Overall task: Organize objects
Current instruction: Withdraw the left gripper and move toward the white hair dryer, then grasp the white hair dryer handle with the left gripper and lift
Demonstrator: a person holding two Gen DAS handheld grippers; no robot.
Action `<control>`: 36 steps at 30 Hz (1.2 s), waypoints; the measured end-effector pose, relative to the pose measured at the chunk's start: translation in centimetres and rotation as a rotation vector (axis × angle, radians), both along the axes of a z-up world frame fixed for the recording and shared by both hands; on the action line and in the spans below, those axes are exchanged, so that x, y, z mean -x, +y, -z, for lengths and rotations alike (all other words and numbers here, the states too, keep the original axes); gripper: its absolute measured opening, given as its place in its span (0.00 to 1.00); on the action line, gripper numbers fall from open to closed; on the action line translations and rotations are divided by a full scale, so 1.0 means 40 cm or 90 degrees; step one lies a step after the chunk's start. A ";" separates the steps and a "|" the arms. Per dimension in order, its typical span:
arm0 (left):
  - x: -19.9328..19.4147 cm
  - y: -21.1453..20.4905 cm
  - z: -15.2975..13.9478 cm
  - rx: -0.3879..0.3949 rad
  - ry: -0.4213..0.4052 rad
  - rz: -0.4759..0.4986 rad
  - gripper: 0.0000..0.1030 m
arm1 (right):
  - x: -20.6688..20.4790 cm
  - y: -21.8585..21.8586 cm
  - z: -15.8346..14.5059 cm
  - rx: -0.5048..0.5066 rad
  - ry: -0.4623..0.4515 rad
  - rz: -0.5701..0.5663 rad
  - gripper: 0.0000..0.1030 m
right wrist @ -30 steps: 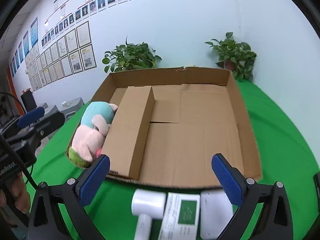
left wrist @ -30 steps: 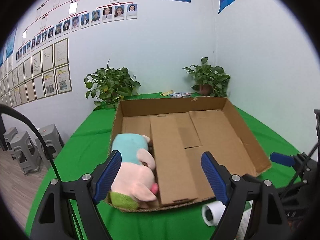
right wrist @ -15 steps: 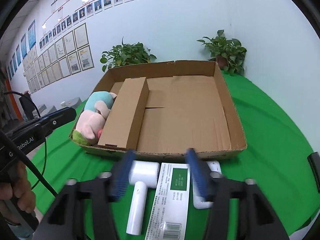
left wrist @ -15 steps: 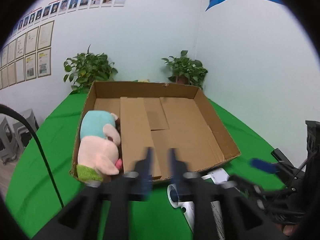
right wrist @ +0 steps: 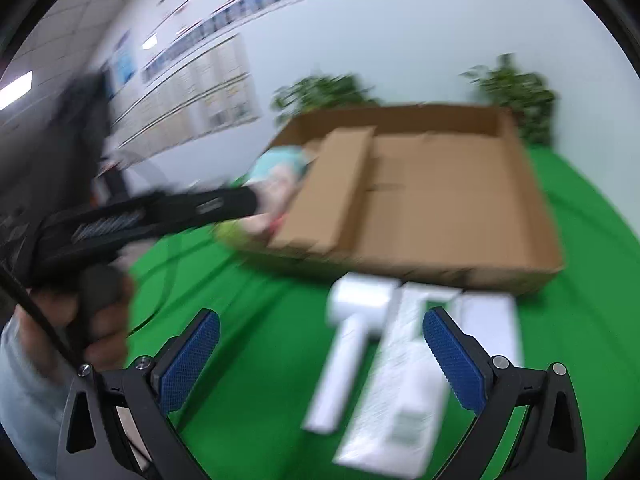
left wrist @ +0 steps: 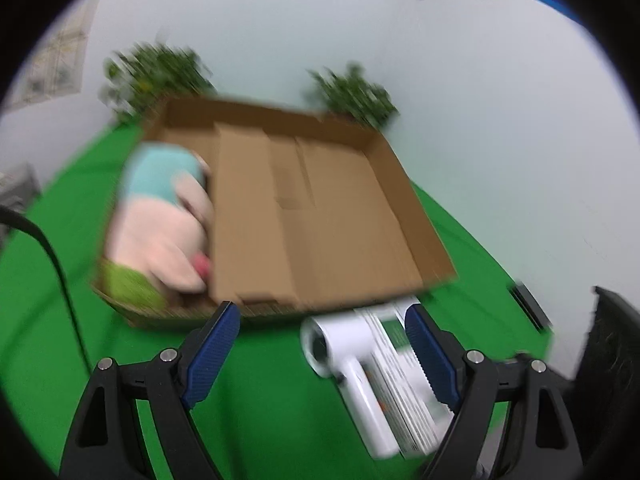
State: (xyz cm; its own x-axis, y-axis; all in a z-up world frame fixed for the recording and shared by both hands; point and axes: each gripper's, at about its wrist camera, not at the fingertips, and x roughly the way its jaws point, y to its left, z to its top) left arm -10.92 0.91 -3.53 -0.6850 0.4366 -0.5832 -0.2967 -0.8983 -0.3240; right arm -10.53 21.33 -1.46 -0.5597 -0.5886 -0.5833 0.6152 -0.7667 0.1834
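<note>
On the green worktop (left wrist: 280, 420) a shallow cardboard box (left wrist: 400, 184) sits toward the far edge, with a plush toy (left wrist: 160, 216) lying in its left compartment. Just before the box's near wall lie three things side by side, left to right: a white hair dryer (right wrist: 352, 336), a white-and-green carton (right wrist: 400, 384) and a white block (right wrist: 488, 324). The left gripper (left wrist: 320, 344) is opening, its jaws wide apart with nothing pressed between them; the dryer's head shows in the gap. The right gripper (right wrist: 320, 356) is opening too, empty, hovering over the dryer and carton.
</note>
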 end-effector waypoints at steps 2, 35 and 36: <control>0.023 0.014 0.051 -0.019 -0.054 0.052 0.81 | -0.021 -0.040 0.045 -0.010 -0.027 -0.042 0.96; -0.005 0.102 0.295 -0.126 -0.302 0.157 0.49 | -0.115 -0.077 0.181 -0.164 -0.116 -0.009 0.59; 0.000 0.099 0.297 -0.132 -0.303 0.152 0.49 | -0.113 -0.077 0.184 -0.161 -0.119 -0.004 0.59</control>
State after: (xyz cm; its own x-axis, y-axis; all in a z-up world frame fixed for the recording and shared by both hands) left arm -10.92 4.87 -15.40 -0.2359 0.6847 -0.6896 -0.2614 -0.7282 -0.6336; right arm -6.01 18.27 -8.81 -0.4257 -0.4141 -0.8045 0.5935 -0.7990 0.0972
